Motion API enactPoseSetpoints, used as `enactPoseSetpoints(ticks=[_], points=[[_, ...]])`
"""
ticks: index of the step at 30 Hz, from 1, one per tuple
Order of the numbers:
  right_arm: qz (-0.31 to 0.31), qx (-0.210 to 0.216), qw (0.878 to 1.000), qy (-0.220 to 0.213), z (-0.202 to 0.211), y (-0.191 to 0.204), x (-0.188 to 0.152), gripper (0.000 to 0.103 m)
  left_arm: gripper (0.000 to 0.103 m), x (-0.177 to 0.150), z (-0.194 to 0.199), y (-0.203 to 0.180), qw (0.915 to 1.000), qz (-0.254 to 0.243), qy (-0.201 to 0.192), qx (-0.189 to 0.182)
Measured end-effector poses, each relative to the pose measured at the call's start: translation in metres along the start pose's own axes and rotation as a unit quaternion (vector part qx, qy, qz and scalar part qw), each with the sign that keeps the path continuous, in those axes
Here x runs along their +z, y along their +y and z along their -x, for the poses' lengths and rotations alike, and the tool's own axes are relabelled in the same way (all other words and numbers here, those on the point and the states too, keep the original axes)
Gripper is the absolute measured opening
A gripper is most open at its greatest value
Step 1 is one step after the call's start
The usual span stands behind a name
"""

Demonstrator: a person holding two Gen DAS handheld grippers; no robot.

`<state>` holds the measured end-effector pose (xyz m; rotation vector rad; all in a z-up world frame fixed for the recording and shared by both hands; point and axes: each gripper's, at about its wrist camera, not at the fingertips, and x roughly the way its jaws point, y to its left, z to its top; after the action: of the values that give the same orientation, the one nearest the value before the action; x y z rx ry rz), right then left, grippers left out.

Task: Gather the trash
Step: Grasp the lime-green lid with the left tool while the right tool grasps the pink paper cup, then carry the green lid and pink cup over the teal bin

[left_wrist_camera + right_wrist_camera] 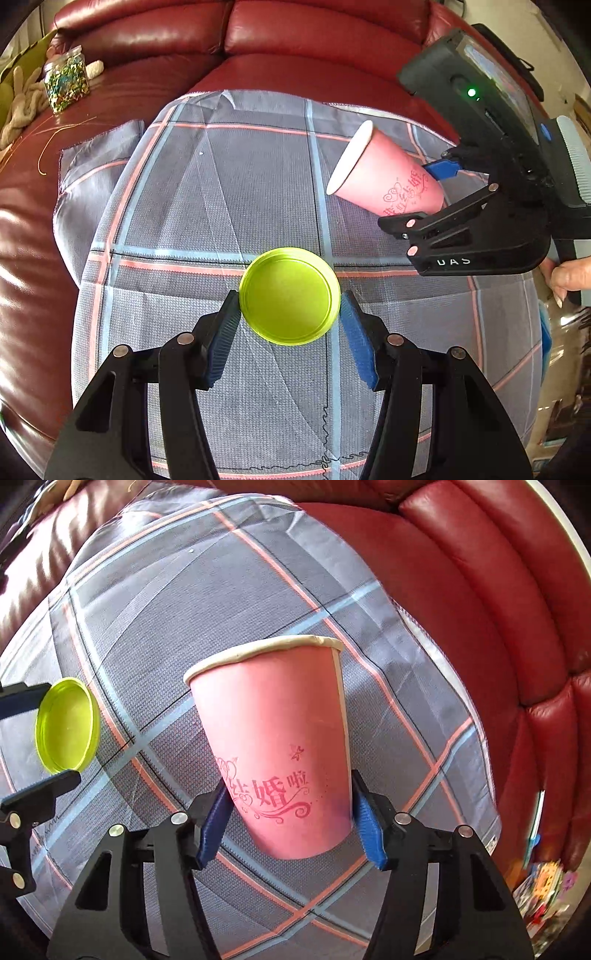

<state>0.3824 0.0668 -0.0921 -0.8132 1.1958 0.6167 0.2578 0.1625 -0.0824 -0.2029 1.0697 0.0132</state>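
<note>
A yellow-green round lid (290, 295) sits between the blue pads of my left gripper (290, 317), which is shut on its rim, hollow side toward the camera. The right wrist view shows the same lid (68, 725) at the far left, clamped by the left gripper (40, 738) above the cloth. A pink paper cup (273, 731) with red printed writing is held near its base by my right gripper (290, 812), rim pointing away. Seen from the left wrist, the cup (384, 177) is tilted, mouth to the left, in the right gripper (417, 195).
A grey plaid cloth (221, 184) covers the seat of a red leather sofa (295, 33). A jar of glittery bits (66, 83) and a beige knotted toy (22, 107) lie at the far left. A person's hand (569, 277) grips the right tool. Colourful items (543, 890) lie off the sofa's edge.
</note>
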Motion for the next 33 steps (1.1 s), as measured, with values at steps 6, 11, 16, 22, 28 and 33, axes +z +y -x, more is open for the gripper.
enactPoseSetpoints(ticks=[6,11,16,22,28,33], points=[[-0.141,0.065,0.987,-0.026,0.023,-0.038,-0.044,0.058,0.056,-0.003,0.006,-0.005,1.0000,-0.004,-0.004,-0.008],[-0.241,0.114,0.962,-0.063,0.054,-0.052,-0.109,0.058,0.056,-0.011,0.020,-0.022,0.9996,-0.015,-0.011,-0.022],[-0.323,0.142,0.932,-0.087,0.072,-0.066,-0.187,0.058,0.056,-0.026,0.036,-0.053,0.9984,-0.042,-0.011,-0.035],[-0.386,0.138,0.907,-0.096,0.085,-0.071,-0.271,0.058,0.056,-0.044,0.051,-0.107,0.9950,-0.085,-0.010,-0.051],[-0.432,0.119,0.887,-0.113,0.111,-0.088,-0.357,0.058,0.056,-0.064,0.068,-0.171,0.9878,-0.136,-0.015,-0.073],[-0.470,0.092,0.868,-0.129,0.133,-0.108,-0.432,0.058,0.056,-0.086,0.074,-0.229,0.9785,-0.189,-0.010,-0.082]])
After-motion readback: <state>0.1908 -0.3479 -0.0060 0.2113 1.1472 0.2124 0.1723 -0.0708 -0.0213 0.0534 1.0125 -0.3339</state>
